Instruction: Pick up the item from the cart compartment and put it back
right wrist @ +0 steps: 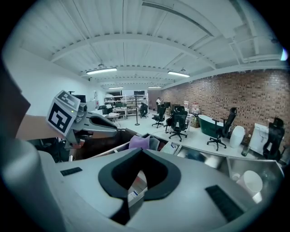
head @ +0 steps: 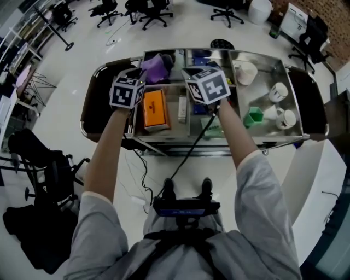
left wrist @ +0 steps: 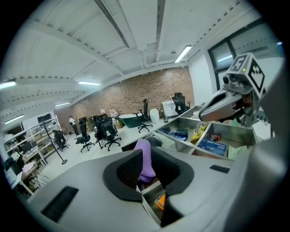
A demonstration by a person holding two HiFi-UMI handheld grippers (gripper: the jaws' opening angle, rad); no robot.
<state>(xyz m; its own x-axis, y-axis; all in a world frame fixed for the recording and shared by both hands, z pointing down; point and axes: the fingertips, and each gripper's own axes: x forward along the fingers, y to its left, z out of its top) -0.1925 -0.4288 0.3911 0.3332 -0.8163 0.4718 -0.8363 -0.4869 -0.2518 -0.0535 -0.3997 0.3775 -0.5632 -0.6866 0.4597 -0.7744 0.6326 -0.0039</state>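
Observation:
A soft purple item [head: 155,68] sits in the back left compartment of the steel cart [head: 291,98]. My left gripper [left wrist: 144,156] is at that compartment, its marker cube [head: 127,92] just short of the item. Its two fingertips are pinched on the purple item [left wrist: 145,163], which stands up between them. My right gripper [right wrist: 142,150] hovers over the middle compartments with its tips together and nothing held; its cube [head: 208,85] hides the jaws in the head view. Through the hollow between its fingers I see a white boxed pack [right wrist: 134,194] below.
An orange box [head: 153,108] lies in the front left compartment. Blue packs [left wrist: 216,146] and snack bags fill the middle ones. White cups [head: 278,92] and a green cup [head: 253,116] stand at the right. Office chairs [head: 156,13] stand beyond the cart; a cable runs down to the floor.

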